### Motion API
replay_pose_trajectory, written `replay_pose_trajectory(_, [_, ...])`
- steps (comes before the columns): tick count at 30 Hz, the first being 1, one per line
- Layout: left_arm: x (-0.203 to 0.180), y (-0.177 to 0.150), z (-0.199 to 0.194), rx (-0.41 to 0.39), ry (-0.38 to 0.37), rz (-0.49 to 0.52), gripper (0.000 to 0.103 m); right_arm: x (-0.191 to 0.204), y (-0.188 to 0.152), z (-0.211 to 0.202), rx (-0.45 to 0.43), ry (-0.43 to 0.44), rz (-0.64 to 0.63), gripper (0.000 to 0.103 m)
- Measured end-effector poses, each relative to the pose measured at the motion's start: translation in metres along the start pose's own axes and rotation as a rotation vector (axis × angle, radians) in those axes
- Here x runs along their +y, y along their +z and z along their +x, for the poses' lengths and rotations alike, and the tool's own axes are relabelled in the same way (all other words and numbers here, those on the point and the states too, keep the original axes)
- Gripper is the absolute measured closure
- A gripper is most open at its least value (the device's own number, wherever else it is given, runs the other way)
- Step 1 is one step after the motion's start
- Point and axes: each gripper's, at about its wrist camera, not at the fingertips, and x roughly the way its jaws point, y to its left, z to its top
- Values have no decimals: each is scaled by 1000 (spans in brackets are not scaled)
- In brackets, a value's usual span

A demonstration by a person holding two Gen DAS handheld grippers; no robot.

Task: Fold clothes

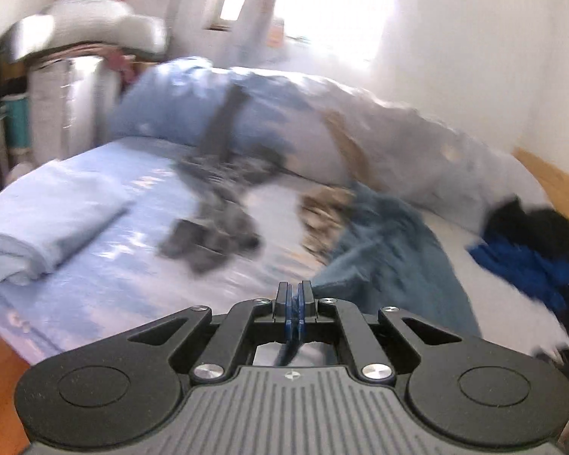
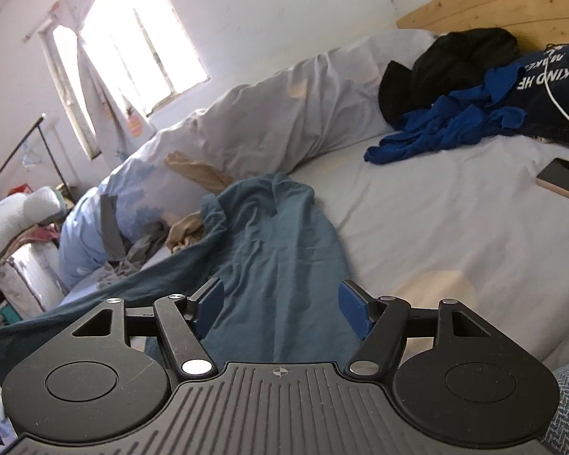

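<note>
While the left wrist view is smeared with motion blur, the left gripper point(image 1: 294, 295) clearly has its blue pads pressed together, and a thin strip of blue-green cloth hangs down between them, so it is clenched on an edge of the teal garment point(image 2: 269, 235). That garment is the landmark: it lies rumpled and lengthwise on the pale sheet of the bed point(image 2: 455, 235), one edge drawn out taut toward the lower left of the right wrist view. The right gripper point(image 2: 280, 309) hovers directly above the near end of the teal garment with its jaws spread wide, released and grasping nothing; whether its pads touch the cloth cannot be told. Just beyond the teal garment's far end a tan piece of clothing point(image 2: 186, 233) lies crumpled, and beside that a grey garment point(image 2: 132, 254) sprawls against the long rolled duvet point(image 2: 284, 113) running behind them all. To the right of the teal garment, well apart, a bright blue garment point(image 2: 444, 129) is heaped near a black one point(image 2: 451, 64) by the wooden headboard point(image 2: 493, 3), and a phone point(image 2: 567, 180) rests flat on the sheet. Left of the teal garment, in the left wrist view, a folded light-blue cloth point(image 1: 45, 227) sits on the bed.
</note>
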Motion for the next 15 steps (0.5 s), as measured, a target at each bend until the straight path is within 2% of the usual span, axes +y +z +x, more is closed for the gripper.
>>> replay_pose_trajectory(4, [34, 10, 10, -15, 82, -87, 99, 2, 0, 1, 10, 4, -11, 32])
replay_pose_trajectory(6, [46, 10, 13, -30, 111, -97, 99, 4, -1, 2, 16, 6, -16, 32])
replay_pose_trajectory(12, [58, -5, 32, 50, 83, -93, 99, 5, -4, 2, 32, 10, -43, 31])
replay_pose_trajectory(13, [60, -8, 36, 63, 79, -105, 98, 6, -4, 2, 34, 11, -50, 28])
replay_pose_trajectory(15, [69, -10, 48, 92, 76, -173, 85, 9, -5, 2, 35, 16, -63, 25])
